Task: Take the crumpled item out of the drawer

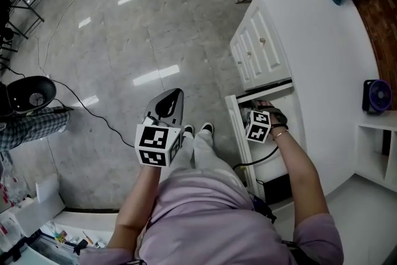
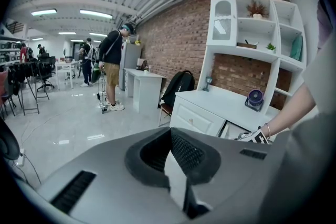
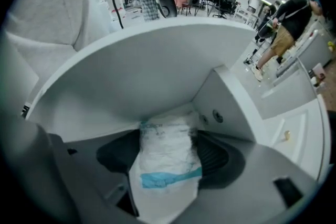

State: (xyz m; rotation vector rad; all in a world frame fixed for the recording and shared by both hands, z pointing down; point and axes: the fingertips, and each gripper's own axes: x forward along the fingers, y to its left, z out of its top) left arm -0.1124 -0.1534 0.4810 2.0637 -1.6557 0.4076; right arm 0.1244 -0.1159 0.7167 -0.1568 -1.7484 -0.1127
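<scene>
The crumpled item (image 3: 169, 157), white with a blue stripe, lies inside the open white drawer (image 3: 157, 68). It sits between the jaws of my right gripper (image 3: 167, 150), which stand wide apart around it; I see no squeeze on it. In the head view the right gripper (image 1: 260, 110) reaches down into the drawer (image 1: 232, 113), and the hand and marker cube hide the item. My left gripper (image 1: 169, 102) hangs over the floor left of the drawer, its jaws (image 2: 176, 165) shut and empty.
A white cabinet (image 1: 322, 59) with closed drawers (image 1: 257, 53) stands at the right, with a purple fan (image 1: 376, 96) on it. Cables (image 1: 93, 112) cross the shiny floor. A black chair (image 1: 31, 93) stands at far left. A person (image 2: 113, 55) stands farther back.
</scene>
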